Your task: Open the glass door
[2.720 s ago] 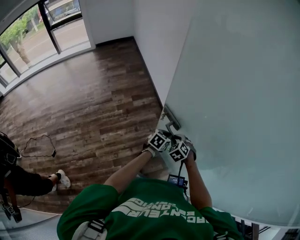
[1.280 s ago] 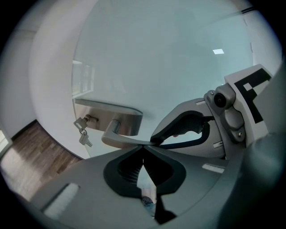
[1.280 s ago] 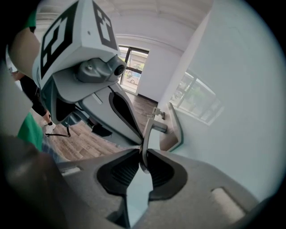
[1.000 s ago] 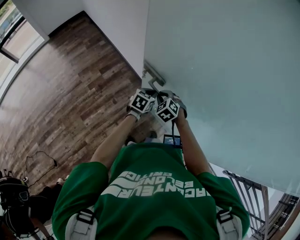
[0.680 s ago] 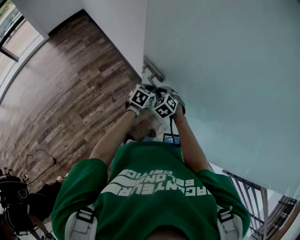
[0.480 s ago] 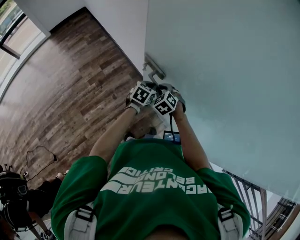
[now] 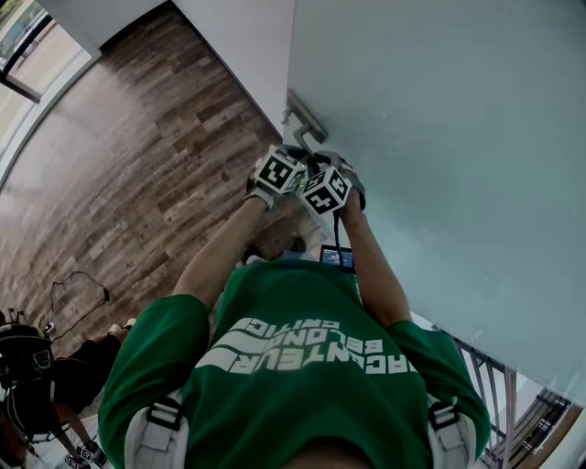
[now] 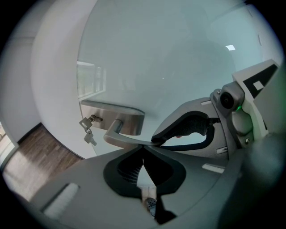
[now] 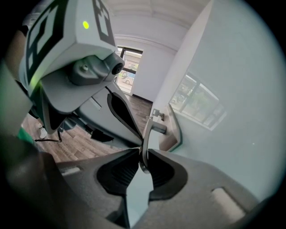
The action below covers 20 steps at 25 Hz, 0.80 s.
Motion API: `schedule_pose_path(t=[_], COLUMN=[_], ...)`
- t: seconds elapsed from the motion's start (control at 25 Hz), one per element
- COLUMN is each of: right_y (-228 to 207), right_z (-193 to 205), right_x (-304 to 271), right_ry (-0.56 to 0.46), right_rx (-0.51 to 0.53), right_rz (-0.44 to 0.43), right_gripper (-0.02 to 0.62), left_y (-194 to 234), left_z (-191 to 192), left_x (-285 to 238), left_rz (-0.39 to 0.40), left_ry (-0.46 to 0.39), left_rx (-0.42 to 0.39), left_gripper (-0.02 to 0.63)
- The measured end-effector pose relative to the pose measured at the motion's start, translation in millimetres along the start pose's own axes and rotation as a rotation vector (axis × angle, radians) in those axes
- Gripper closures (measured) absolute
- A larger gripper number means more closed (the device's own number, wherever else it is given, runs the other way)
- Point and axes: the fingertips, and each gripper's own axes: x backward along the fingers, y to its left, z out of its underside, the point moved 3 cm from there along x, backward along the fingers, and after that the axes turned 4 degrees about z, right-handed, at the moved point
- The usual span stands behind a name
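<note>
Your right gripper (image 9: pixel 142 157), frame centre, pinches free end of lever handle (image 9: pixel 146 134): grip for turning latch. Your left gripper (image 8: pixel 143 148) pressed together, nothing between, tips at lever, likely adding downward push. Glass door (image 7: pixel 439 137) fills upper right, handle at its left edge.

Glass door (image 7: pixel 439 137) stands on the right. Wall (image 7: pixel 238 37) meets its left edge, with floor (image 7: pixel 119 165) further left and window (image 7: pixel 14 14) at far left corner. Handle plate (image 8: pixel 111 117) sits at door's left edge. Keys (image 8: pixel 88 129) hang at plate's left end; lever (image 8: pixel 127 139) projects from plate's right part. R. gripper (image 9: pixel 142 154): jaws either side of lever's free end. L. gripper (image 8: pixel 144 150): just left of R., jaw tips directly under lever.
</note>
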Motion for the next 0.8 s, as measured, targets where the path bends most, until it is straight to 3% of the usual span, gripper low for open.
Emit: schedule_pose_path(t=[0.44,0.6,0.68,0.8], right_y=[-12,-23,-29,-32], right_z=[6,-1,0,10], right_x=[32,61,72,84], right_ry=[-0.125,-0.172,-0.181,-0.195], right_rx=[-0.034,-0.060,-0.066,-0.083], right_rz=[0.042,0.074,0.096,0.110], right_gripper=[0.534,0.554,0.603,0.603], left_y=[-15,-19,-18,-18], left_z=[7,-1,-1,5], left_x=[11,38,52,71], left_rz=[0.044,0.048,0.045,0.040], left_ry=[-0.027,-0.101,-0.148,-0.219], left_rx=[-0.004,-0.007,0.010,0.044], left_gripper=[0.589,0.589,0.589,0.589])
